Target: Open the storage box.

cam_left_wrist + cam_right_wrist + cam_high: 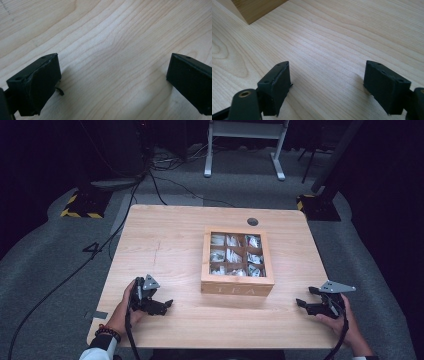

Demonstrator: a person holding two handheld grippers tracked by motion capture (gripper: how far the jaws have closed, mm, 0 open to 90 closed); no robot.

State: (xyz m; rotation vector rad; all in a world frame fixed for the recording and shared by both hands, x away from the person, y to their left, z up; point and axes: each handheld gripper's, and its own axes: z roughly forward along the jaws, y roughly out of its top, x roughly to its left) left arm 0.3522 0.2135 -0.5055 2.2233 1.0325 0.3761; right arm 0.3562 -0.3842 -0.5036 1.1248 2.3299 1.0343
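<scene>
the tea box (237,261) is seen in the high view near the middle of the table (165,240), its glazed lid closed over nine compartments of packets, with "tea" lettered on the near wall. the left gripper (164,306) is held low at the near left of the table, well apart from the box; the right gripper (303,303) is held at the near right edge, also apart from it. in the left gripper view the left gripper (113,75) is shown with jaws spread wide over bare wood grain, nothing between them. in the right gripper view the right gripper (327,77) is likewise spread wide and empty, and a corner of the box (255,8) is caught at the upper left, a detail not offered by the left gripper view.
</scene>
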